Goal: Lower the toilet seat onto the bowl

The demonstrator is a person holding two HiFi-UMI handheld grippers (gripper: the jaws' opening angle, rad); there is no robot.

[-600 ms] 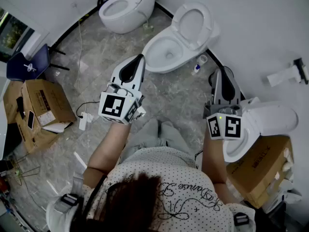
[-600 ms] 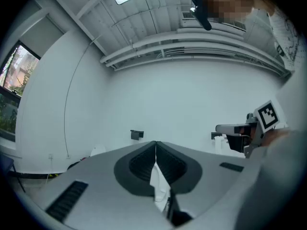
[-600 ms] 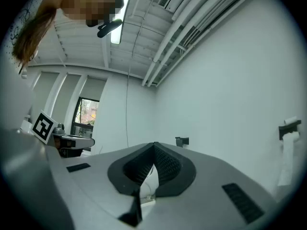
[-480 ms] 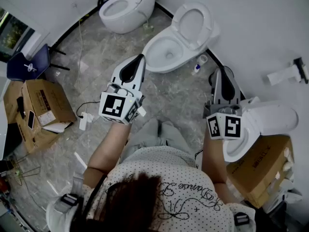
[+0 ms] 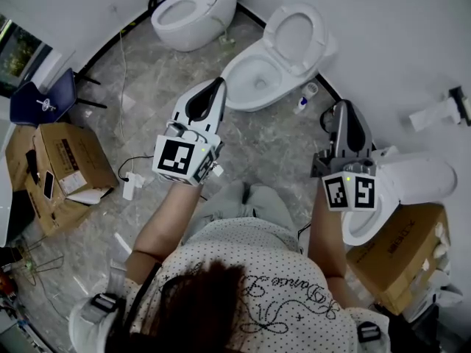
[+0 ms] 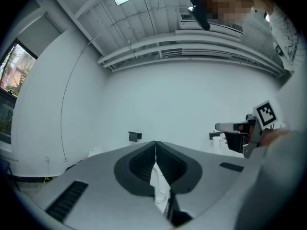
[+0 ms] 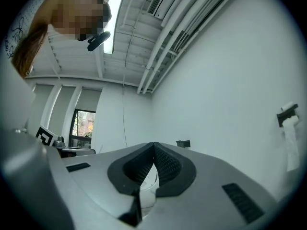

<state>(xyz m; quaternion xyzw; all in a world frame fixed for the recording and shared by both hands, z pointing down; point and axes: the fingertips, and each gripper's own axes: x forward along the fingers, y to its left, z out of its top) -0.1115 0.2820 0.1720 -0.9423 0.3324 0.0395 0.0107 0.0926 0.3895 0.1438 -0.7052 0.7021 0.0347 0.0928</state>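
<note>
Entry, as I read it from my station. Toilet seat [image 5: 294, 34]: white, stands raised at the back of the middle toilet, leaning toward the wall; I cannot separate it from the lid behind it. Bowl [image 5: 250, 81]: open and uncovered, on the marble floor [image 5: 140, 87] ahead of the person. Left gripper [image 6: 155, 143]: jaws closed flat together with nothing between them, held level in the air short of the bowl's near rim, touching nothing. Right gripper [image 7: 154, 145]: jaws likewise pressed together and empty, tipped slightly upward, off to the right above a second toilet [image 5: 412, 182] and well apart from the seat. Also present: a third toilet [image 5: 188, 9] further back, a small bottle [image 5: 300, 106] on the floor beside the middle bowl, and cardboard boxes [image 5: 62, 164] at the left. Step in hand, by my judgement: the approach, with lowering not yet begun. Next move calls for carrying one gripper forward over the bowl to the seat's top edge, hooking or nudging it toward me with the closed tips, then easing it down under control so it does not slam onto the rim.
</note>
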